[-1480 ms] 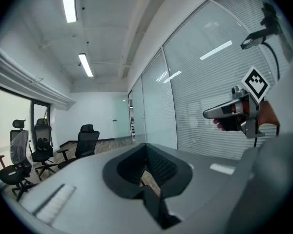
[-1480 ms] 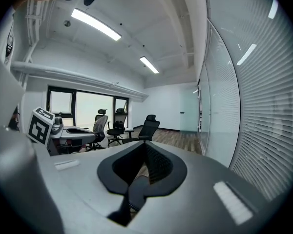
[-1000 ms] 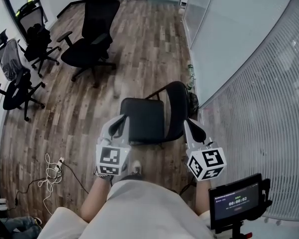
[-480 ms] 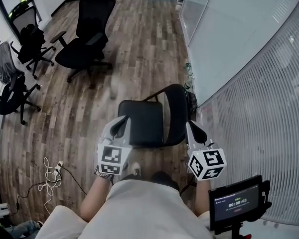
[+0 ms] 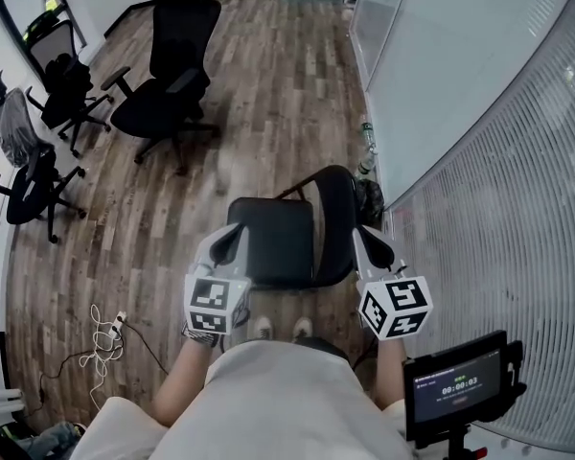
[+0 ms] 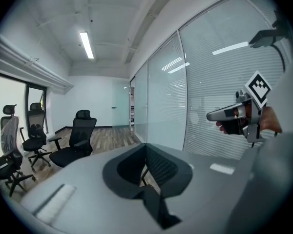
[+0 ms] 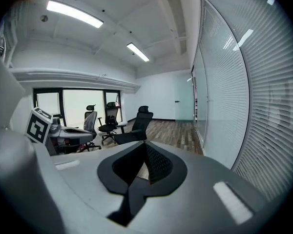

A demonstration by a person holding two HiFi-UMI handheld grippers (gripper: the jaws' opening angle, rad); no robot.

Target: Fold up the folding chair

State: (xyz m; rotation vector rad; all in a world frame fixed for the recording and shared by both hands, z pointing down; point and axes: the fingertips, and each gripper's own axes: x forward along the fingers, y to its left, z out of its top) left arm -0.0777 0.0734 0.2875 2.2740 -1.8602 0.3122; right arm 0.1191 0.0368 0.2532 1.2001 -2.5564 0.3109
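The black folding chair (image 5: 273, 242) stands unfolded on the wood floor just in front of me, seat flat, its backrest (image 5: 335, 223) on the right side. My left gripper (image 5: 228, 244) hovers at the seat's near-left corner with its jaws shut and empty; whether it touches the seat I cannot tell. My right gripper (image 5: 372, 247) is beside the backrest's right edge, also shut and empty. In the left gripper view the shut jaws (image 6: 145, 147) fill the bottom and the right gripper (image 6: 234, 114) shows at the right. The right gripper view shows its shut jaws (image 7: 145, 145).
Black office chairs (image 5: 168, 75) stand at the far left, with more (image 5: 38, 151) by the window. A frosted glass wall (image 5: 460, 113) curves along the right. A bottle (image 5: 366, 161) and a dark bag (image 5: 372, 199) sit at its foot. A white cable (image 5: 101, 332) lies on the floor at the left.
Both grippers have edged slightly forward toward the chair. My shoes have come into view just below the seat's near edge. Jaws stay shut.
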